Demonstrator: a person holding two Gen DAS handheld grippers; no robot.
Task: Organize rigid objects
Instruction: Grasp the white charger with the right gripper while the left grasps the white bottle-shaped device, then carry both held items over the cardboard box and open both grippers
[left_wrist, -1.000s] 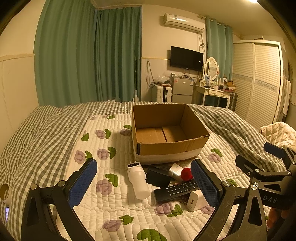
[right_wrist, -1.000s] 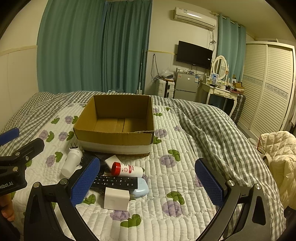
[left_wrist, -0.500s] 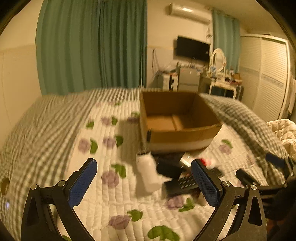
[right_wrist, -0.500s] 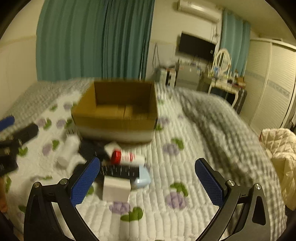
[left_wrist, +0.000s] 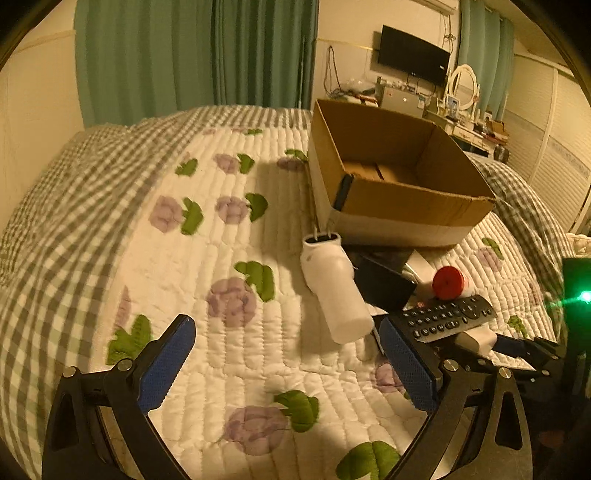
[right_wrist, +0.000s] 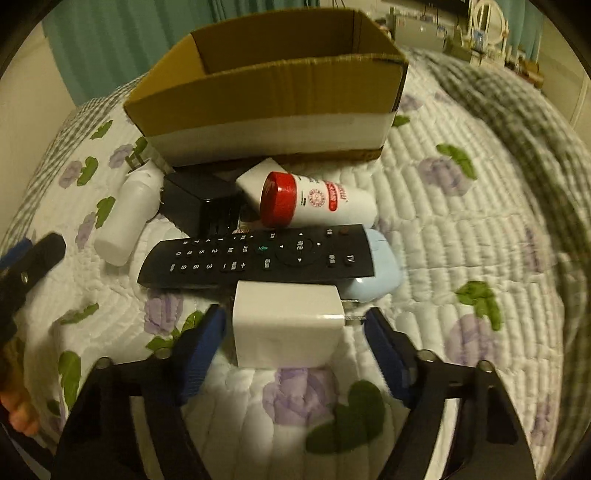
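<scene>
Right wrist view: the right gripper (right_wrist: 293, 326) sits low over the quilt (right_wrist: 461, 229), its jaws parted on either side of a white charger cube (right_wrist: 284, 325); the blue pads are close to the cube's sides, but contact cannot be confirmed.
Only in this view: print on the black remote (right_wrist: 258, 256), a pale blue object (right_wrist: 380, 273) partly under the remote's right end, and the label on the red-capped white bottle (right_wrist: 314, 199).
Left wrist view: the left gripper (left_wrist: 284, 363) hangs wide open above bare quilt (left_wrist: 207, 266), holding nothing; the white cylindrical plug-in device (left_wrist: 334, 286) lies just ahead of its right finger.
Only in this view: the inside of the cardboard box (left_wrist: 391, 177), which shows just its brown floor flaps.
Box in right wrist view: cardboard box (right_wrist: 273, 92) seen from the front wall, white-taped along the bottom; its floor is hidden.
Task items: clustered on the quilt directly in front of the box, touching or overlapping; a black adapter (right_wrist: 201, 203) sits between the white device (right_wrist: 129, 214) and the bottle.
Hard to make out: the charger cube is almost wholly hidden in the left wrist view; the right edge of the right wrist view is motion-blurred; a white block behind the bottle is partly covered.
</scene>
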